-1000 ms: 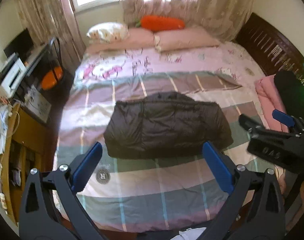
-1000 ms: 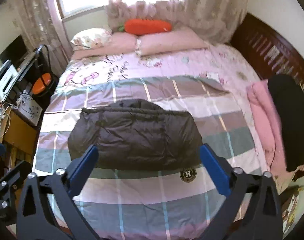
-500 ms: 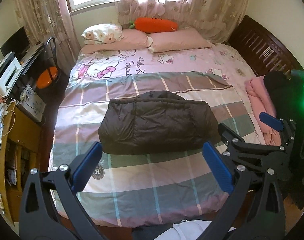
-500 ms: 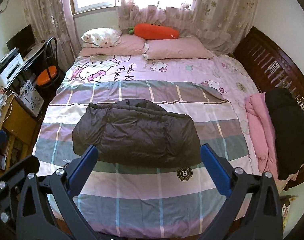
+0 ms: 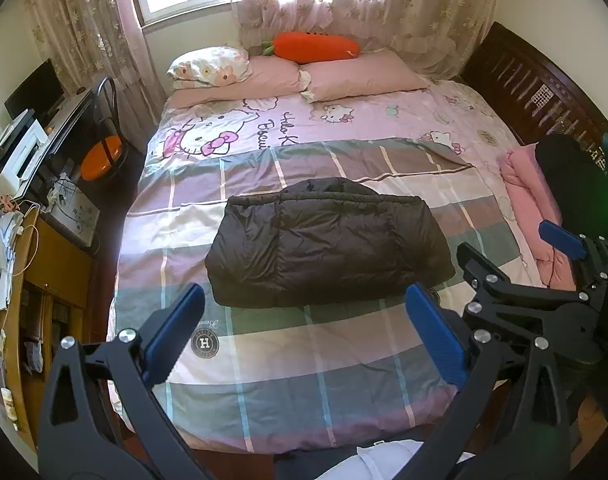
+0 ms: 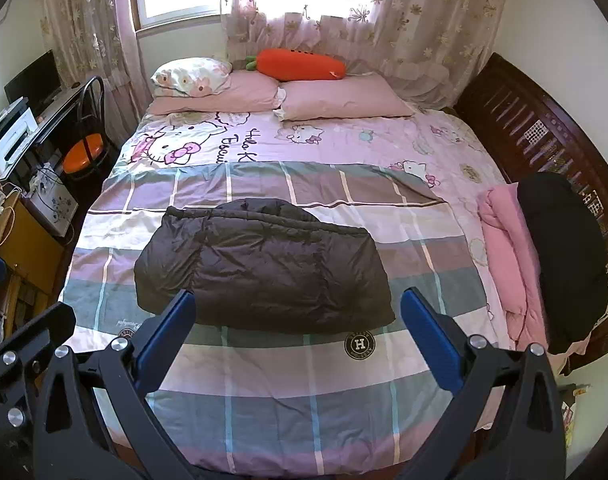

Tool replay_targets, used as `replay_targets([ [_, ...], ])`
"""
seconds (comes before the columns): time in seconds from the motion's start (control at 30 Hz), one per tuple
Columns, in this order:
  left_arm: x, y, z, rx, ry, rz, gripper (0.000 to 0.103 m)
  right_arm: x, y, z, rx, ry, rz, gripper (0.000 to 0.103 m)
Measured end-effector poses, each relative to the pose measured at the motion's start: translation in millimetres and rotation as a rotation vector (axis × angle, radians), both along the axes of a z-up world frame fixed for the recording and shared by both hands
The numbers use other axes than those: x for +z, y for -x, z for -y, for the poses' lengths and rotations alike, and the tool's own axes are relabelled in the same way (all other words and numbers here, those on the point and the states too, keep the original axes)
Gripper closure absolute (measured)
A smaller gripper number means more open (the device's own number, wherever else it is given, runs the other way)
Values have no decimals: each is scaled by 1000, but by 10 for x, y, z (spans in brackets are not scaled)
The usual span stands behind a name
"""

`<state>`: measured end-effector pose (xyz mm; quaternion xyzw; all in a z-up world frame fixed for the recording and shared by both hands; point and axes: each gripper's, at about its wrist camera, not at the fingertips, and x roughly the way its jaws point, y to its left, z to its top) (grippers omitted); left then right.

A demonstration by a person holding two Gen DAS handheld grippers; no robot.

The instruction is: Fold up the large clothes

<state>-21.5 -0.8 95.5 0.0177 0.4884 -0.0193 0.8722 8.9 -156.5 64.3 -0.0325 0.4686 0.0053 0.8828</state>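
Observation:
A dark brown puffer jacket (image 5: 327, 246) lies folded into a compact bundle on the plaid blanket (image 5: 304, 352) in the middle of the bed; it also shows in the right wrist view (image 6: 264, 266). My left gripper (image 5: 304, 336) is open and empty, held back above the bed's near end. My right gripper (image 6: 298, 344) is open and empty too, beside the left one; its body shows at the right of the left wrist view (image 5: 543, 300). Both are well apart from the jacket.
A pink garment (image 6: 507, 256) and a black garment (image 6: 559, 264) lie at the bed's right edge by the dark wooden frame (image 6: 543, 140). Pillows (image 6: 335, 100) and a carrot plush (image 6: 300, 65) sit at the head. A desk, chair (image 5: 104, 152) and cabinet (image 5: 44, 272) stand left.
Both grippers have pulled back and risen away from the jacket, so more of the bed and room shows. The jacket has stayed folded in place.

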Motion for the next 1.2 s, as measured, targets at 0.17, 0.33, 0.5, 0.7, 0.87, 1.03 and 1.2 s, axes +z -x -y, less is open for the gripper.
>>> replay_targets([
  [0.17, -12, -2, -3, 11, -14, 3, 2, 1, 7, -6, -3, -1, -1, 1],
  [0.33, -16, -3, -14, 8, -15, 3, 2, -11, 11, -7, -1, 0, -3, 1],
  [0.5, -24, -14, -39, 24, -26, -2, 2, -15, 14, -6, -1, -2, -3, 1],
  [0.7, -13, -22, -66, 35, -26, -2, 2, -32, 25, -14, 3, 4, 3, 1],
  [0.87, -11, -31, -81, 33, -20, -5, 2, -38, 20, -14, 7, 6, 2, 1],
  [1.03, -5, -33, -74, 38, -18, -6, 2, -39, 17, -20, 10, 5, 2, 1],
  [1.2, -23, -37, -45, 38, -31, 1, 2, -41, 13, -13, 10, 5, 2, 1],
])
